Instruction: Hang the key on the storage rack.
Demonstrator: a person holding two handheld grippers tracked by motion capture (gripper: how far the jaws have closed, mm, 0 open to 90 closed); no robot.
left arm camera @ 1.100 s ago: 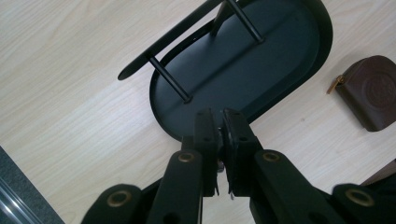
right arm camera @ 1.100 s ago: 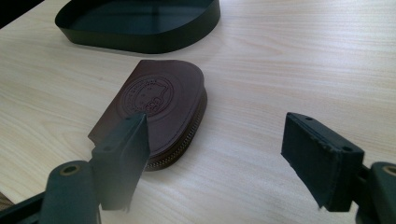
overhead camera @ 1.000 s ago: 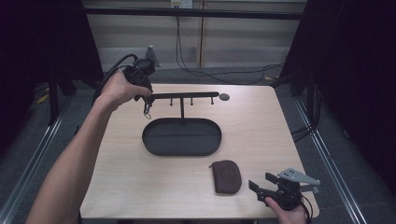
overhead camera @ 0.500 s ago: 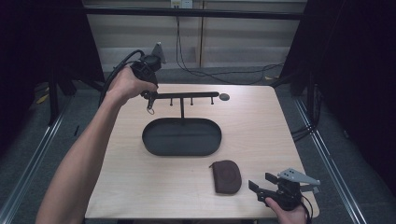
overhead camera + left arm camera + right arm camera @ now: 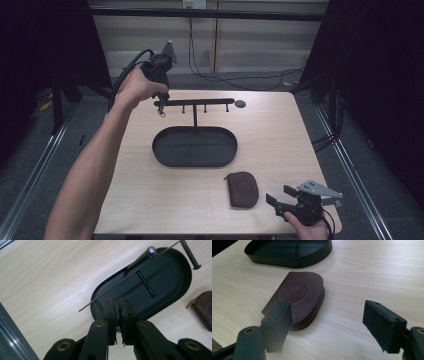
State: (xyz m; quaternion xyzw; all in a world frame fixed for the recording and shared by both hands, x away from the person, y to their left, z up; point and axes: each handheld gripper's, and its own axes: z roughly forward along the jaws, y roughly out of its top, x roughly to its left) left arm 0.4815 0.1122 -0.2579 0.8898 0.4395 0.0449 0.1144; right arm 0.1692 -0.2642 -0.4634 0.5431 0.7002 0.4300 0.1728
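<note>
Fingers [image 5: 110,312] of left gripper [image 5: 161,96] pinched on a small metal ring [image 5: 162,114] at the hanger bar's [image 5: 194,103] left end, above the tray [image 5: 195,146]. Right gripper [image 5: 284,197] spread wide, idle by the pouch [image 5: 242,188]. Risk: ring misses its peg, drops into tray.

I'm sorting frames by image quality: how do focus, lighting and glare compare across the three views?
High view: sharp, evenly lit table, surroundings nearly black. Left gripper view: a pale glare streak across the wood; the shut left claw looks slightly soft. Right gripper view: the brown pouch is crisp, while the open right claw is blurred up close.
</note>
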